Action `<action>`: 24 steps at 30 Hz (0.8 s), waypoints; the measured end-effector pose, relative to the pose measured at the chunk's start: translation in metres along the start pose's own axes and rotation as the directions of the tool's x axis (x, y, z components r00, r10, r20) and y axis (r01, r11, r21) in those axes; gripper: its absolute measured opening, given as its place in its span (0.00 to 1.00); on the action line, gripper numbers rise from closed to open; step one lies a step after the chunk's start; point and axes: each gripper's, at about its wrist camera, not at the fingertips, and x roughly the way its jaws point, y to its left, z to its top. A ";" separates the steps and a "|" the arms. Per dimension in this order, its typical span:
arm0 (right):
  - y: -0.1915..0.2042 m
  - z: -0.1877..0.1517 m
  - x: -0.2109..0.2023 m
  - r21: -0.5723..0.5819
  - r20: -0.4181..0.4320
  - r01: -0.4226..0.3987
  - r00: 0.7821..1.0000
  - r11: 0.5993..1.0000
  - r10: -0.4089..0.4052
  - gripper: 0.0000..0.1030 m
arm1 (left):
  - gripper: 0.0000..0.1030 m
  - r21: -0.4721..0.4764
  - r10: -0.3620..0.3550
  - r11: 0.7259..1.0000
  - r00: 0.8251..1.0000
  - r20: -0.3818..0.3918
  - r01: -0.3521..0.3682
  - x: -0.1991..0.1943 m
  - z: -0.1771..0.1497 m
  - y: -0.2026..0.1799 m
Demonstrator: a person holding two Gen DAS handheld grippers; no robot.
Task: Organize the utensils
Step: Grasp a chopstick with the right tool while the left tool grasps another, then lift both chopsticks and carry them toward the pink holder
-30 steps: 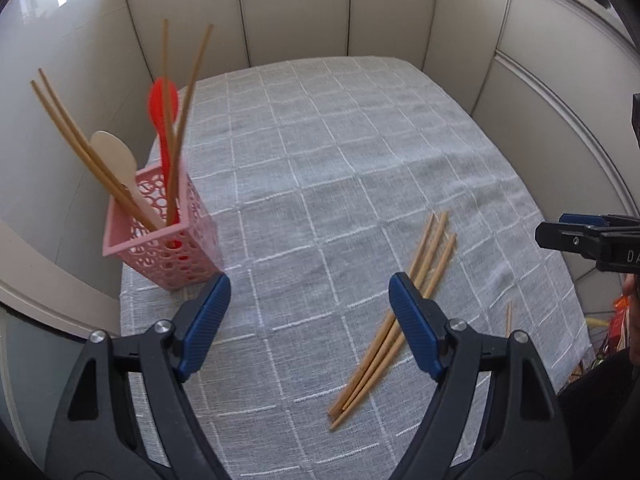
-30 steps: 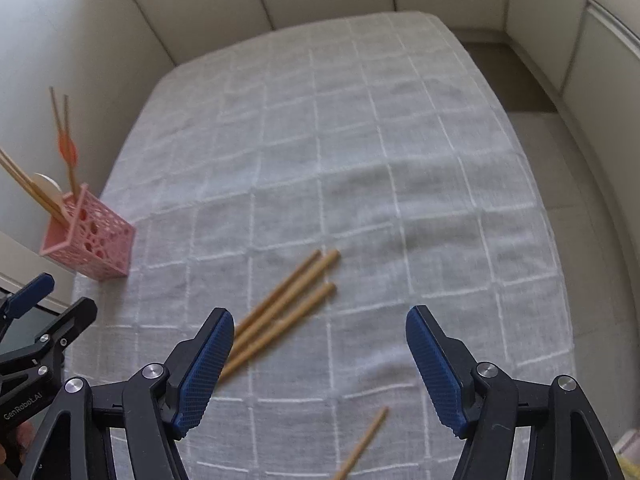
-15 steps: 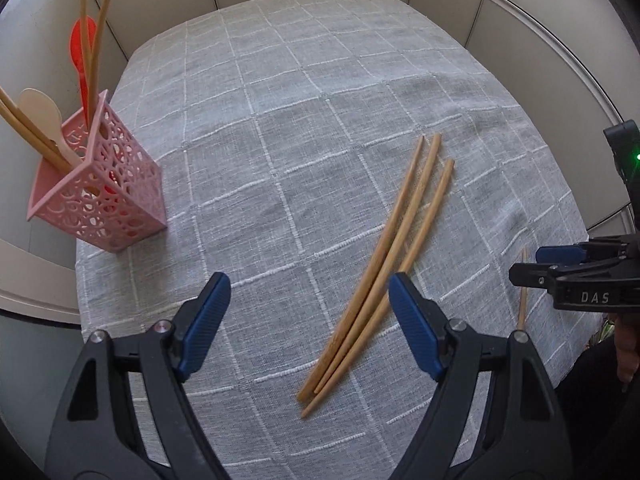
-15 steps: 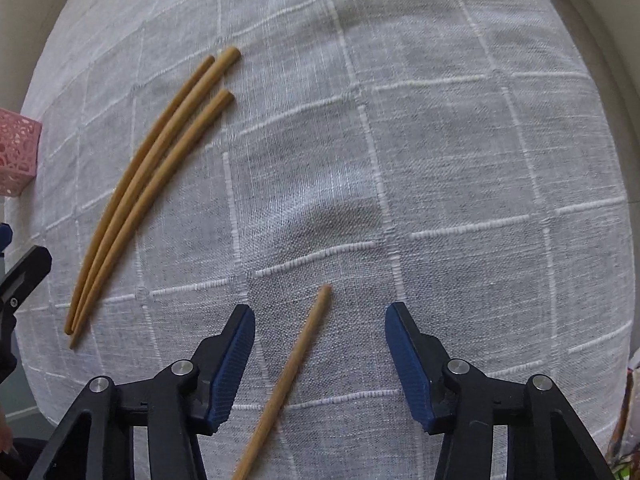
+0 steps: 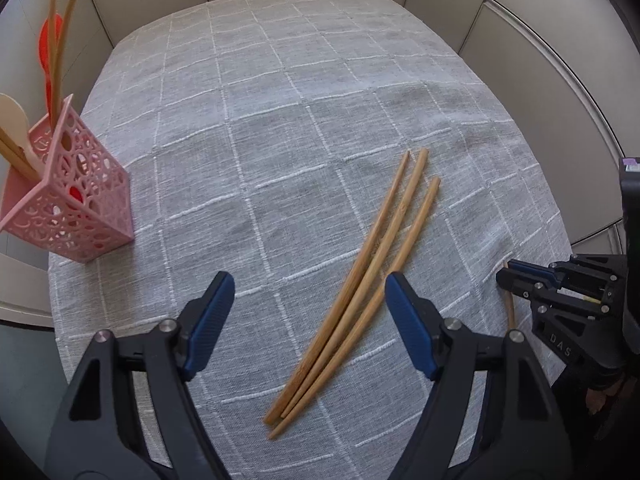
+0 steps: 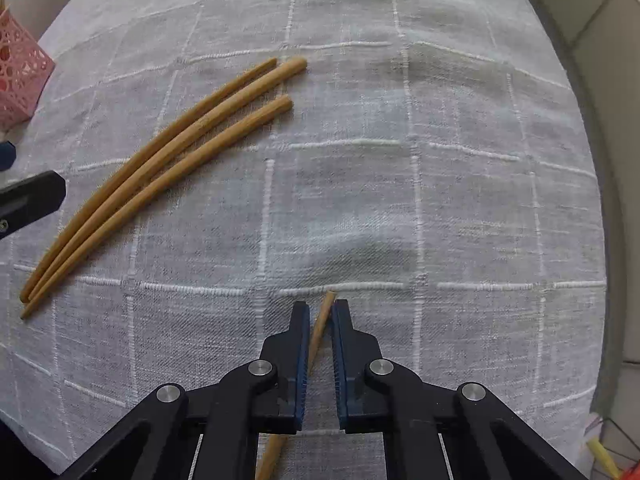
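Grey checked cloth covers the desk (image 5: 304, 128), which stands against pale panelled walls. Near its left edge stands the pink holder (image 5: 76, 216), already carrying chopsticks, a red utensil and a pale spoon, so it appears to be where the loose pieces belong. Three chopsticks (image 5: 360, 292) lie side by side on the cloth, well apart from the holder. Left tool (image 5: 310, 320): pads spread wide and gripping nothing, poised above the near ends of the three chopsticks, seemingly ready to take one. Right tool (image 6: 320, 320): pads drawn almost together around a single chopstick (image 6: 325, 312) lying apart from the others; the stick runs lengthwise between the pads with its tip projecting, though firm contact cannot be confirmed. Gripping near one end would probably leave the stick free to swing when lifted.
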 end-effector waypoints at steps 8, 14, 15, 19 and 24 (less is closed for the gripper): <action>-0.061 0.015 -0.026 0.153 0.094 -0.160 0.985 0.975 0.147 0.03 | 0.35 -0.061 -0.156 0.986 0.987 -0.037 0.153 0.026 0.032 -0.011; -0.082 0.021 -0.032 0.170 0.116 -0.206 0.975 0.964 0.188 0.03 | 0.20 -0.055 -0.159 0.986 0.987 -0.030 0.157 0.043 0.048 -0.022; -0.083 0.023 -0.032 0.173 0.116 -0.213 0.974 0.962 0.195 0.03 | 0.19 -0.054 -0.157 0.986 0.987 -0.029 0.156 0.046 0.051 -0.023; -0.088 0.028 -0.024 0.183 0.116 -0.229 0.971 0.956 0.210 0.03 | 0.15 -0.039 -0.164 0.986 0.986 -0.031 0.163 0.053 0.058 -0.027; -0.097 0.026 -0.026 0.195 0.126 -0.247 0.966 0.949 0.226 0.03 | 0.15 0.016 -0.161 0.987 0.986 -0.047 0.162 0.060 0.060 -0.041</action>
